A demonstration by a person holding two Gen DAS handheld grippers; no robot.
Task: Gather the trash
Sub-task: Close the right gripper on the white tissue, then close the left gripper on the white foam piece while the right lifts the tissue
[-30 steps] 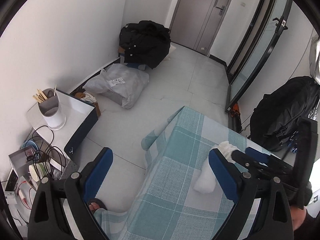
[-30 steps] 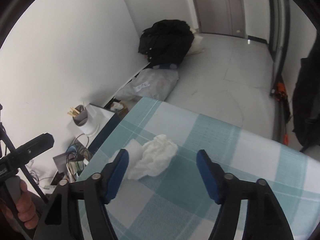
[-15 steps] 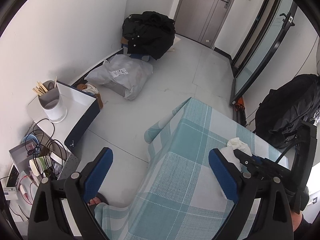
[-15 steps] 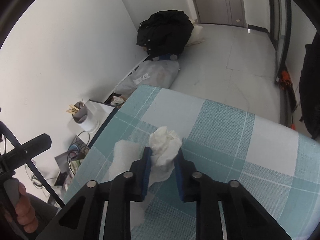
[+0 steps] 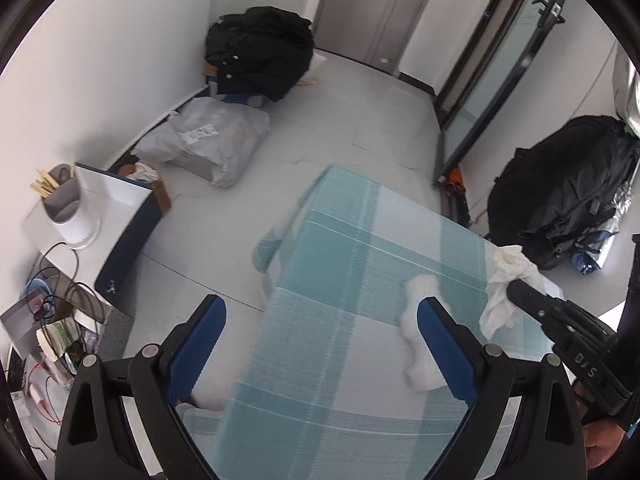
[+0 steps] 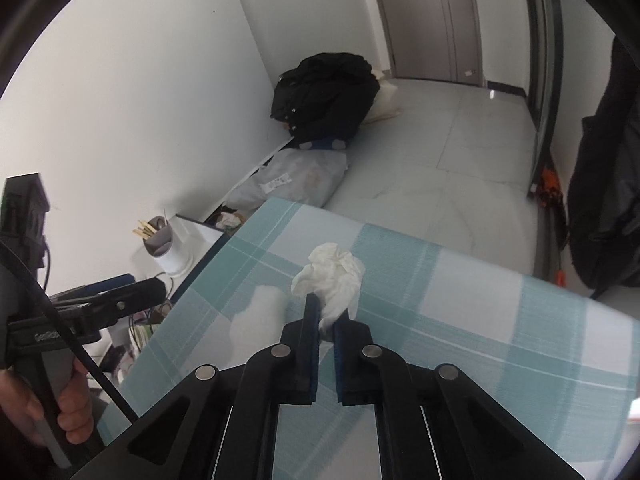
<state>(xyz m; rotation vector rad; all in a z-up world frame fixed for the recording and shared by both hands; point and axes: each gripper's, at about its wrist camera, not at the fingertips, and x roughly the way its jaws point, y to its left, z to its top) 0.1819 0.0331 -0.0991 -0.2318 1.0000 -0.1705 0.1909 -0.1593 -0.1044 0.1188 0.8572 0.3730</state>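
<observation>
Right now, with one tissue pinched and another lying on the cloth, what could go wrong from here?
The right hand-held gripper is shut on only the lower edge of the crumpled tissue, so the tissue could slip out or tear on the way. The second tissue lies beside one pad of the open left hand-held gripper, not between the pads, so closing now may miss it or bunch the tablecloth.

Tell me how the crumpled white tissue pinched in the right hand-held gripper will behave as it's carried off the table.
The crumpled tissue is probably floppy: its loose end hangs below the right hand-held gripper in the left wrist view. It looks very light and keeps its wrinkles, so it shouldn't roll. Thin paper held only at one edge could tear or slip if snagged on the checked tablecloth.
</observation>
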